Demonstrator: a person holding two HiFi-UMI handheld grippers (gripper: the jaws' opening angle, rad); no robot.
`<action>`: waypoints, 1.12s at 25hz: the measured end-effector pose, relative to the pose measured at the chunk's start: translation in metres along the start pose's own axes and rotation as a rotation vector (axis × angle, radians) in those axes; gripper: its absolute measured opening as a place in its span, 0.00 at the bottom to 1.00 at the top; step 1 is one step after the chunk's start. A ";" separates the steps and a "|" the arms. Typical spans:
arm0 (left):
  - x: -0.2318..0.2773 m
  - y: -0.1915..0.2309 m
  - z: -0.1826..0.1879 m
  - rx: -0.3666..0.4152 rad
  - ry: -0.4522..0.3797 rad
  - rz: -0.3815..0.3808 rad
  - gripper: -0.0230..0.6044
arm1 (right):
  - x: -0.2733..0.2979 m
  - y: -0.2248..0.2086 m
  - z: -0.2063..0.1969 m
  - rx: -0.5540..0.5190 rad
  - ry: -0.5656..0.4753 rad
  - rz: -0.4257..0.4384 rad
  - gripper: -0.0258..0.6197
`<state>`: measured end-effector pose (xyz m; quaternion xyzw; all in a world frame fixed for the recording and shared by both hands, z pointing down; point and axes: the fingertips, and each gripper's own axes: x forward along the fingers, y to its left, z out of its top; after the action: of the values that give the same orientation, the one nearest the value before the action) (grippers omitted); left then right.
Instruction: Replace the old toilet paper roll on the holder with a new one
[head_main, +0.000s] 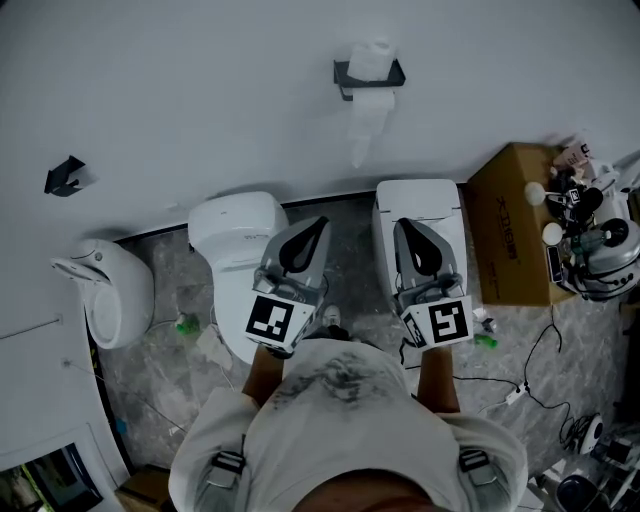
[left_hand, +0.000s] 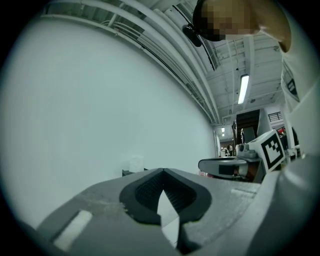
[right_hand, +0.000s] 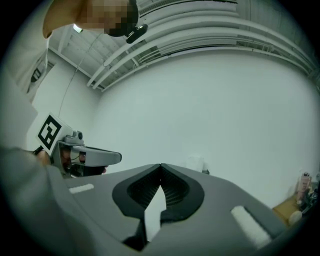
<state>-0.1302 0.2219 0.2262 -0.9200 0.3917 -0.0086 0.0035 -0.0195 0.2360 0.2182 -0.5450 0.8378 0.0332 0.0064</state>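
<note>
I have both claws held level, side by side, in front of me, pointing at the white wall. My left claw (head_main: 320, 222) has its jaws pressed together with nothing between them; its own view shows the ribbed pads (left_hand: 150, 187) meeting at the tip. My right claw (head_main: 400, 225) is the same, jaws together and empty (right_hand: 161, 166).

The toilet paper roll (head_main: 371, 60) sits on the black holder (head_main: 343, 72) fixed to the wall, straight ahead between the lines of the two claws and well apart from both. A loose tail of paper (head_main: 360, 125) hangs down from it. In the left gripper view the roll (left_hand: 134, 162) shows pale and small just above the claw tip; in the right gripper view it (right_hand: 196, 162) sits just right of the tip.

Below my left claw is a white, rounded toilet (head_main: 235, 235) against the wall; below the right claw is a squarer white toilet (head_main: 420, 195). A cardboard box (head_main: 510, 225) stands on the floor by the wall to the right, with small bottles and gear at its far side. A rounded white fixture (head_main: 115, 290) is at the left.
</note>
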 end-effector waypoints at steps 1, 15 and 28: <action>0.003 0.005 0.000 -0.007 0.004 -0.003 0.02 | 0.006 -0.001 -0.001 -0.001 0.003 -0.005 0.04; 0.054 0.061 -0.007 -0.072 0.020 -0.020 0.02 | 0.068 -0.027 -0.013 0.002 0.039 -0.048 0.04; 0.122 0.090 -0.033 -0.061 0.069 0.006 0.02 | 0.125 -0.079 -0.041 0.043 0.063 -0.009 0.04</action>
<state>-0.1118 0.0716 0.2592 -0.9177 0.3945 -0.0282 -0.0380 0.0025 0.0875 0.2490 -0.5491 0.8357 -0.0018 -0.0080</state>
